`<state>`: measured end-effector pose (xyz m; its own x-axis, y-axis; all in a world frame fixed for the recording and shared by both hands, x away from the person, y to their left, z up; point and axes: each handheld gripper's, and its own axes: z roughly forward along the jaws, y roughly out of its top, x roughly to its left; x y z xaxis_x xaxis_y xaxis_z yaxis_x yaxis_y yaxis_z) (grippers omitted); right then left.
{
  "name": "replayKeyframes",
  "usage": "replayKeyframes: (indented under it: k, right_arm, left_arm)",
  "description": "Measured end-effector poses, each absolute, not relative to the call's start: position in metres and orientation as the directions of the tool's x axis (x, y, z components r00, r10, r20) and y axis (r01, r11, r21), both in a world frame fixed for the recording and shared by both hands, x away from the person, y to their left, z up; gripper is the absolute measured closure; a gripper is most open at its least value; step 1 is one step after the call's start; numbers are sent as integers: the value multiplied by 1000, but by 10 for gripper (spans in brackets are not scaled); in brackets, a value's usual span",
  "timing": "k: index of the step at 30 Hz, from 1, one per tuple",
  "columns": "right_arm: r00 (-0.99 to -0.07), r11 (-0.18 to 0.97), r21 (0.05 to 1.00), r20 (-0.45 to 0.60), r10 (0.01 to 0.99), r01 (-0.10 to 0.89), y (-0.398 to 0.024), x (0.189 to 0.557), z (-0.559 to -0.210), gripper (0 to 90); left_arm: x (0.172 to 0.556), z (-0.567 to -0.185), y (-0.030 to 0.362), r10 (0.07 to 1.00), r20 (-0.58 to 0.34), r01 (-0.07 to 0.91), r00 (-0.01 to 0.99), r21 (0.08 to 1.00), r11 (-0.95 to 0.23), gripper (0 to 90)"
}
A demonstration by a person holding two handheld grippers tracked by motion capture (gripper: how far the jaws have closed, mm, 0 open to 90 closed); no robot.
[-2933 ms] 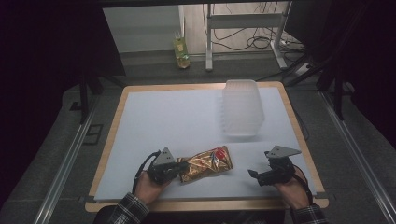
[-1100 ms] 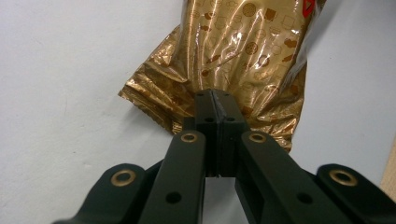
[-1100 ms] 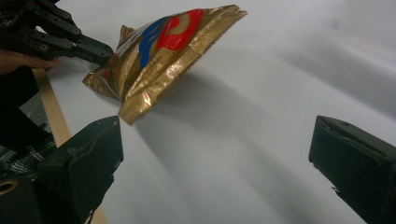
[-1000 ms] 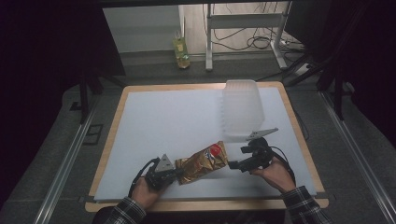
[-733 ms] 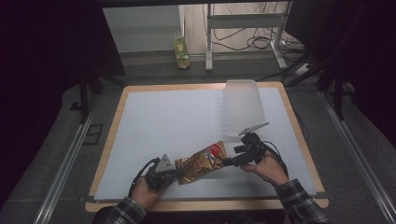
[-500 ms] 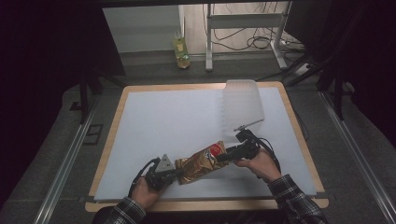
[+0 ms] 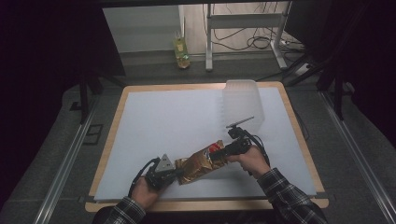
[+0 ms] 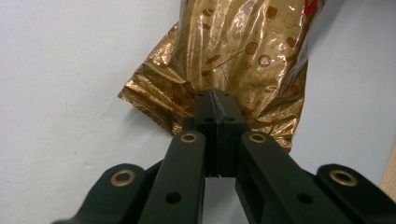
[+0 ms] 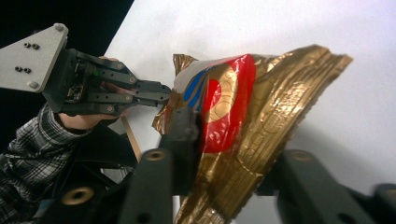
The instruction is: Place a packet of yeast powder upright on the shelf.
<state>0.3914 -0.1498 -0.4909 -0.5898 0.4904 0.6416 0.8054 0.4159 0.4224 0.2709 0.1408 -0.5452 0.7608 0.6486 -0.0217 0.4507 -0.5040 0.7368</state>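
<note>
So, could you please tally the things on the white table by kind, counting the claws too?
Gold foil snack bag: 1
Clear plastic container: 1
Claws, left claw and right claw, each shut on one end of the bag: 2
Total: 4

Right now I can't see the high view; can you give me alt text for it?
A gold foil snack bag is held off a white table between two hand-held grippers: the left hand-held gripper is clamped on its crimped near end, and the right hand-held gripper, whose jaws have just been closing, grips its red-printed far end. A clear plastic tub stands behind on the right.
</note>
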Motion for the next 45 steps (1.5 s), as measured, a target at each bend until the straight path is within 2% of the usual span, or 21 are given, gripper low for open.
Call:
replayKeyframes:
  k: [5, 7, 17, 19, 21, 33, 39, 45]
  right_arm:
    - [-601, 409, 444, 650, 465, 797, -150, 390, -489, 768]
    - [-615, 412, 461, 646, 452, 786, -150, 388, -487, 781]
    - [-693, 443, 534, 588, 418, 720, -149, 384, -467, 790]
    - [-717, 454, 555, 560, 415, 697, -150, 382, -461, 790]
    - [-720, 455, 559, 555, 416, 693, -150, 382, -459, 791]
    - [-773, 470, 614, 480, 415, 633, -157, 384, -441, 790]
    - [-799, 485, 638, 432, 417, 598, -161, 386, -430, 790]
    - [-825, 505, 656, 385, 414, 560, -162, 388, -422, 789]
  left_arm:
    - [271, -543, 142, 651, -23, 454, 759, 734, -504, 894]
    - [270, -542, 143, 650, -30, 456, 759, 737, -499, 861]
    - [266, -534, 149, 661, -27, 437, 750, 770, -465, 735]
    - [265, -532, 151, 670, -27, 432, 742, 784, -446, 681]
    - [265, -531, 152, 673, -24, 429, 739, 788, -442, 670]
    - [262, -528, 151, 693, 25, 393, 721, 808, -438, 468]
    - [263, -528, 154, 711, 17, 388, 703, 829, -403, 329]
    - [265, -527, 157, 725, -10, 400, 689, 839, -369, 230]
